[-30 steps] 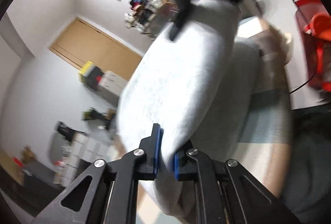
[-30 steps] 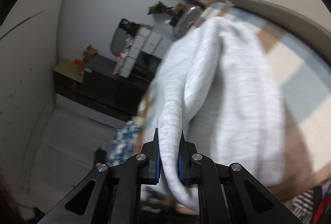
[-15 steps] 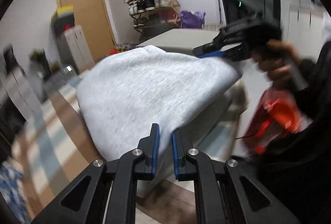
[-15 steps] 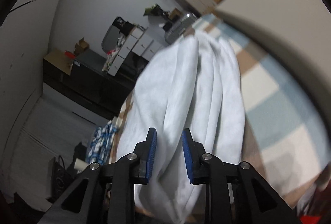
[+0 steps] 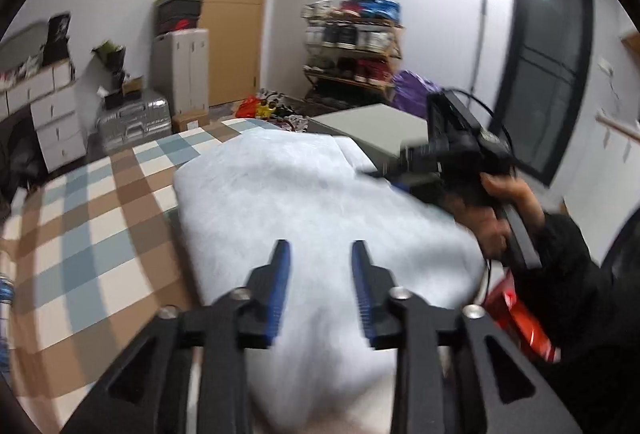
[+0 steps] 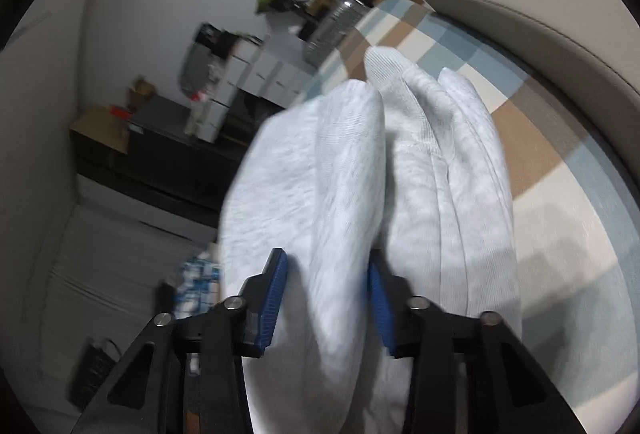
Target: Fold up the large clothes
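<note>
**A:** Where was the garment when I stopped you?

**B:** The pale grey sweatshirt (image 5: 320, 193) lay in a folded bundle on the checked cover (image 5: 100, 213), with its thick rolls running away from your right wrist camera and one ribbed cuff pointing to the far end.

**A:** And what did your claws have?

**B:** Your left gripper (image 5: 320, 246) had just been opening. Its blue pads stood apart above the near edge of the bundle, with cloth under the gap but nothing pinched, so it held nothing. Your right gripper (image 6: 324, 258) had just been closing, and one fat fold filled the space between its pads. I could not tell whether the pads were already pressing it or only touching. In the left view your right hand (image 5: 492, 209) carried that tool at the far right side of the bundle.

**A:** So how should you have done this step well?

**B:** I judged that you were setting the fold down and taking a new hold. You needed to take only the top layer at the edge, not the whole roll, because a thick bite would drag the lower layers and open the fold. You also needed both claws on the same edge, well apart, and to pull them level so the cloth lay flat before you let go
</note>
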A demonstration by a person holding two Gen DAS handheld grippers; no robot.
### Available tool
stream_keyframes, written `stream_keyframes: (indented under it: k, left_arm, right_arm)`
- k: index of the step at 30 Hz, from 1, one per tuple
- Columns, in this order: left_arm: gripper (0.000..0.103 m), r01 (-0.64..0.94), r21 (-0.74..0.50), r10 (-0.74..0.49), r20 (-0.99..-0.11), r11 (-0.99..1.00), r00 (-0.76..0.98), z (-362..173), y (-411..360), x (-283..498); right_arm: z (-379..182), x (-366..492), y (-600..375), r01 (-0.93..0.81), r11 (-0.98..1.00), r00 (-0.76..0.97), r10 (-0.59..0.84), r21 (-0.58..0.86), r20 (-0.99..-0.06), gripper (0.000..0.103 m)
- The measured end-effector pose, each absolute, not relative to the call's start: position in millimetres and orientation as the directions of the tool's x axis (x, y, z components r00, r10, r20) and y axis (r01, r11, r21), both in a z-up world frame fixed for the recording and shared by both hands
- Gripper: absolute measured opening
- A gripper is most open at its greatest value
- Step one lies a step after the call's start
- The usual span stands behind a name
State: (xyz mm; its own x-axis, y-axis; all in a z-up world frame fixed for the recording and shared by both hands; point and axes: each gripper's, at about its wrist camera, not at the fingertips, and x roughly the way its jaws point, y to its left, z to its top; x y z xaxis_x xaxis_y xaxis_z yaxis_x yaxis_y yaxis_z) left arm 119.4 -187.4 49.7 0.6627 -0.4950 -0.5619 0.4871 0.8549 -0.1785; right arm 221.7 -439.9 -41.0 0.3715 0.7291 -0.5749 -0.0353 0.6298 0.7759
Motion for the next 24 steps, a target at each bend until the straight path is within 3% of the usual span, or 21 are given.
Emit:
stream_keyframes:
  k: [3, 5, 7, 11, 14, 15, 17, 21, 24]
  left_arm:
    - [0.028, 0.503, -0.158, -0.473, -0.652, 0.85, 0.593, 33.9, -219.0, 146.1]
    - [0.029, 0.523, -0.104, -0.422, -0.731, 0.846, 0.537, 17.5, -239.0, 151.9]
    - [0.029, 0.547, -0.051, -0.409, -0.724, 0.835, 0.556, 13.3, -249.2, 144.8]
    - [0.043, 0.548, -0.127, -0.456, -0.723, 0.827, 0.519, 13.8, -252.3, 140.4]
    - [0.052, 0.563, -0.082, -0.439, -0.721, 0.822, 0.535, 14.7, -255.7, 123.6]
    - [0.057, 0.567, -0.068, -0.435, -0.718, 0.821, 0.544, 15.1, -256.9, 117.2]
    - [0.063, 0.575, -0.067, -0.444, -0.711, 0.815, 0.546, 19.6, -256.3, 116.3]
    - [0.064, 0.573, -0.095, -0.466, -0.697, 0.814, 0.545, 17.6, -251.2, 125.9]
    - [0.064, 0.568, -0.128, -0.483, -0.692, 0.813, 0.536, 18.3, -246.6, 131.0]
  right_arm:
    - [-30.8, 229.8, -429.8, -0.09, 0.675, 0.387, 0.701, 0.732, -0.599, 0.007]
    - [-4.4, 222.1, -433.2, -0.184, 0.682, 0.47, 0.693, 0.708, -0.546, 0.006]
    - [10.9, 218.7, -442.6, -0.227, 0.656, 0.505, 0.712, 0.72, -0.489, 0.005]
    - [-27.2, 235.4, -444.1, -0.129, 0.75, 0.486, 0.618, 0.649, -0.617, 0.005]
    - [-43.7, 242.1, -438.2, -0.088, 0.78, 0.438, 0.588, 0.619, -0.68, 0.013]
    - [-37.5, 240.2, -435.8, -0.091, 0.801, 0.444, 0.564, 0.591, -0.697, 0.022]
    - [-15.0, 230.7, -435.0, -0.078, 0.835, 0.48, 0.51, 0.544, -0.714, 0.023]
    - [35.7, 190.0, -424.9, -0.253, 0.778, 0.538, 0.607, 0.575, -0.585, 0.028]
    - [31.2, 172.7, -393.4, -0.373, 0.757, 0.447, 0.653, 0.536, -0.612, 0.035]
